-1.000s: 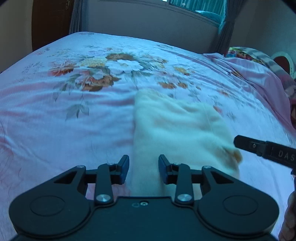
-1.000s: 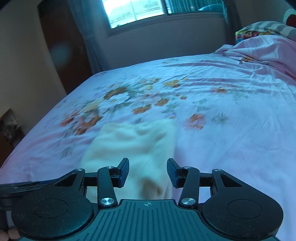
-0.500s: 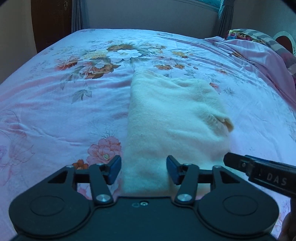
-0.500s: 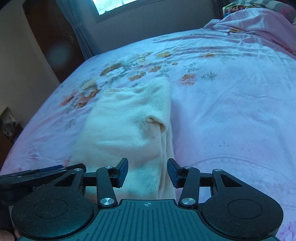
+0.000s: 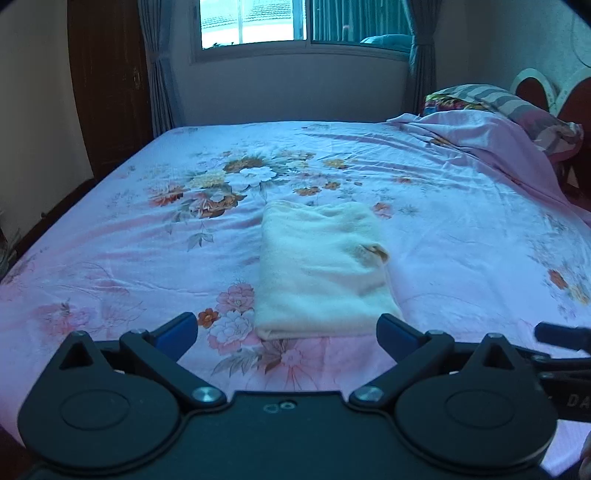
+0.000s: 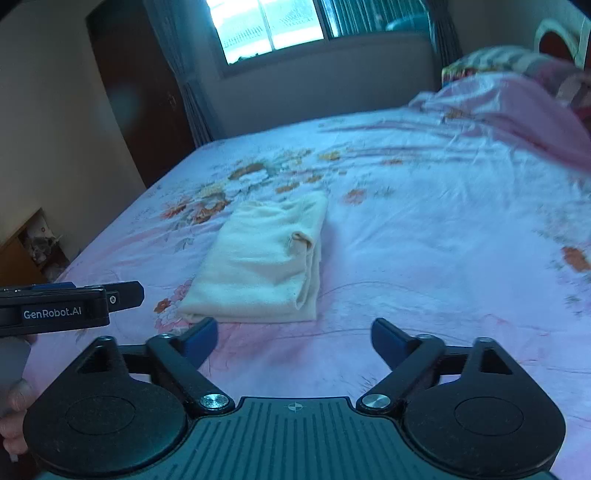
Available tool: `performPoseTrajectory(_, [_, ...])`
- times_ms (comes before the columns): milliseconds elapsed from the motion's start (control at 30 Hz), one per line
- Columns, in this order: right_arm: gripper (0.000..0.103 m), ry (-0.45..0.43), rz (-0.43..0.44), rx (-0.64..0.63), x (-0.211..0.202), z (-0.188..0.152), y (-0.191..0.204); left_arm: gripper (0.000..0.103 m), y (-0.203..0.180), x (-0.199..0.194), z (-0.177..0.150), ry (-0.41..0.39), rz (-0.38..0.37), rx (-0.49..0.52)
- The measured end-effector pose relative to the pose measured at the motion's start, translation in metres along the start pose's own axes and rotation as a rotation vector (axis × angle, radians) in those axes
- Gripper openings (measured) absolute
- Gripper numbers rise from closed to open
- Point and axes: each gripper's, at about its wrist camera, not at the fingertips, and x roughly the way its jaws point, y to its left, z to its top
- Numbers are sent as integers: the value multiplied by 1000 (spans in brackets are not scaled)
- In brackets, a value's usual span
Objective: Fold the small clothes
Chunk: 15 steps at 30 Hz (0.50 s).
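A cream garment [image 5: 321, 269] [image 6: 266, 266] lies folded into a neat rectangle on the floral pink bedsheet [image 5: 110, 258] [image 6: 443, 240], with a small brownish cuff showing on its right side. My left gripper [image 5: 286, 332] hovers just short of the garment's near edge, its jaws opening wide with nothing between them. My right gripper [image 6: 293, 338] stands back from the garment's near right corner, its jaws also opening, and holds nothing. The left gripper's side [image 6: 74, 306] shows at the left of the right wrist view.
A rumpled pink blanket [image 5: 491, 147] and striped pillow [image 5: 498, 99] lie at the bed's far right by a headboard. A window [image 5: 258, 22], curtains and a dark wardrobe [image 5: 107, 81] stand beyond the bed. A low shelf [image 6: 26, 251] sits beside the bed's left edge.
Both grippers have drawn back and up from the garment and spread their jaws wide. The garment, earlier between the fingers, now rests free on the bed.
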Motion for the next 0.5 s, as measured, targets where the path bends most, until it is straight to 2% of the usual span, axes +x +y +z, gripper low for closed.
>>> performPoseTrajectory(133, [102,-77,-23,-50,-52,-20,6,101,-6,-39,-18,-32,15,-3])
performPoseTrajectory(200, [102,-113,-54,-53,-71,-28,8,101,-8,-55,-27,-54,11,-10])
performPoseTrajectory(367, [102,-179,-120,-36,-101,-42,5,101,-15,-84,-42,-97,16,-25])
performPoseTrajectory(500, [102,-225,-125,-29,-116,-42,1,101,-24,-100,-46,-108,2,-35])
